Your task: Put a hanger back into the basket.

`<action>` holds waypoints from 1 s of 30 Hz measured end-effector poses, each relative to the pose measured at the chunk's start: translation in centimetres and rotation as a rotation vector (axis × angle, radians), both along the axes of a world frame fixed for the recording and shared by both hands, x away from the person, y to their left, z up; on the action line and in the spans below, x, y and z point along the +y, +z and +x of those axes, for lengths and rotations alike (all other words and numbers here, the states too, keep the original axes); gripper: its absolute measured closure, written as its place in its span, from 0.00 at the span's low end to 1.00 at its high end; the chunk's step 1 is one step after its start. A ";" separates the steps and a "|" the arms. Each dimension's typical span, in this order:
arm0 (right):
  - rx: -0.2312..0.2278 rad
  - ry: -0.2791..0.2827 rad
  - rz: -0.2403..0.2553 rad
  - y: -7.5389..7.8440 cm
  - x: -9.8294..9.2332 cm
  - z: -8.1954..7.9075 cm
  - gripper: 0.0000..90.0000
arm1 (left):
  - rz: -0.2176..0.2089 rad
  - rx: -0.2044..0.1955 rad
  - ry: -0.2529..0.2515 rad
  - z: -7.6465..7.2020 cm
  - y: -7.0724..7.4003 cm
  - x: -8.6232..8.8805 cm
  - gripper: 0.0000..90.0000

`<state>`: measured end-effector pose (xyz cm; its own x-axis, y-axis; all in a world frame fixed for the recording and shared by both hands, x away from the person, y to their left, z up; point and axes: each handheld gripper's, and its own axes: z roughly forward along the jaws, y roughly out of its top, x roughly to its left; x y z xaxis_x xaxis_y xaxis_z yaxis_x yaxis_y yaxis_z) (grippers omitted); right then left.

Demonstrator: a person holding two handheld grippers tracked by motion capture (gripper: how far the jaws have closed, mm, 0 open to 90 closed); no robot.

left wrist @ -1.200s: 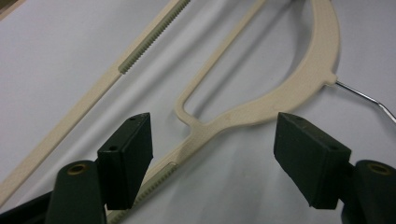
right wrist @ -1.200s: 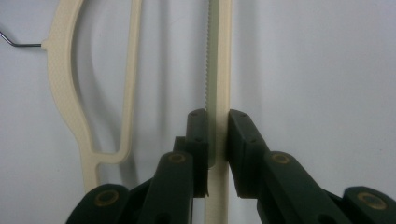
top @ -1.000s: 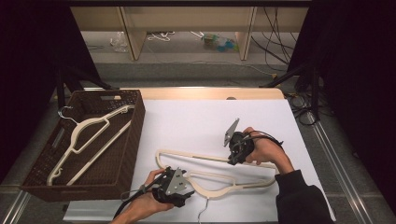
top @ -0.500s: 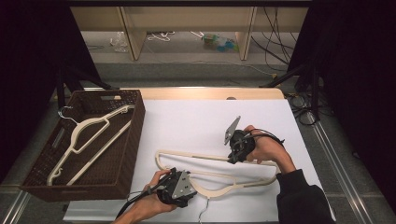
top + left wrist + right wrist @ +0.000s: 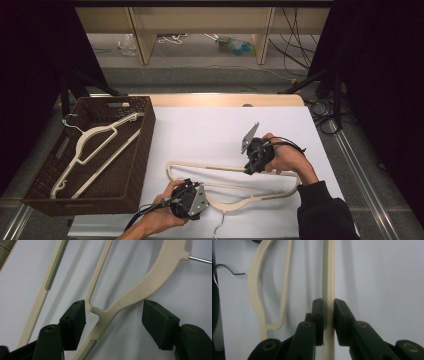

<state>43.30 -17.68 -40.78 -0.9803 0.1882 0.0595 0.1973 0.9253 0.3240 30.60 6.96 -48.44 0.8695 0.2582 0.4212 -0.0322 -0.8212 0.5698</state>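
Right gripper [image 5: 248,170]: I have its black jaws pinched onto the straight bar of the cream plastic clothes hanger [image 5: 260,196], which lies flat on the white table top [image 5: 210,132]. In the right gripper view the pads clamp the bar from both sides, and the bar's toothed edge runs straight ahead of the jaws. The hanger's curved shoulder and its thin metal hook [image 5: 223,271] sit off to that gripper's left.

Left gripper [image 5: 113,315]: jaws spread, and they have just been closing. The hanger's shoulder, at the joint where the inner strut meets it, sits between the pads; whether the left pad touches I cannot tell, and the right pad stands just clear of the plastic. A second ribbed strip runs to the left, beyond the jaws.

Beyond the left gripper, well apart, stands a dark brown woven basket [image 5: 145,150] with a second cream hanger [image 5: 95,150] inside.

I read no brand, label or writing anywhere.
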 end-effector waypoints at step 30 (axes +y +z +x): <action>0.053 -0.033 0.026 -1.4 -1.3 1.0 0.87 | 0.054 -0.231 -0.150 -0.9 0.2 -0.8 0.39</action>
